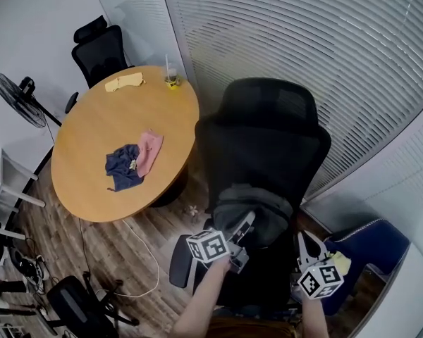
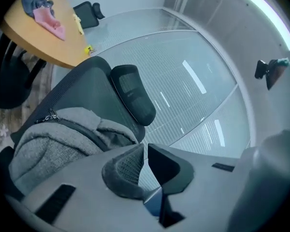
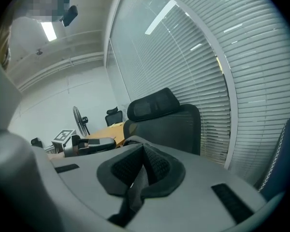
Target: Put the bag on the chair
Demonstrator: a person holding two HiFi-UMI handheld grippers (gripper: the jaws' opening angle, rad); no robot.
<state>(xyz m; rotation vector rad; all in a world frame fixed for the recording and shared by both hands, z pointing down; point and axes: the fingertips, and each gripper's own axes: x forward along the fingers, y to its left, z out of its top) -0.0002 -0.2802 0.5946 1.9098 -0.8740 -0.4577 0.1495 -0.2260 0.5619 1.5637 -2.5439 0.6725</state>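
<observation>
A grey bag (image 1: 252,211) lies on the seat of a black mesh office chair (image 1: 268,132), leaning against its backrest. In the left gripper view the bag (image 2: 53,134) fills the lower left, below the chair's headrest (image 2: 133,93). My left gripper (image 1: 245,222) points at the bag's front. Its jaws (image 2: 145,146) stand nearly together with a thin slit of light and nothing between them. My right gripper (image 1: 303,238) hangs just right of the bag. Its pads meet at the tips (image 3: 144,148). I cannot tell what the dark strip below them is.
A round wooden table (image 1: 92,189) stands to the left with blue cloth (image 1: 123,166), pink cloth (image 1: 150,150), a yellow cloth (image 1: 123,83) and a cup (image 1: 171,82). A second black chair (image 1: 99,51) and a fan (image 1: 17,98) stand behind. A blue chair (image 1: 370,241) is at the right. Blinds line the wall.
</observation>
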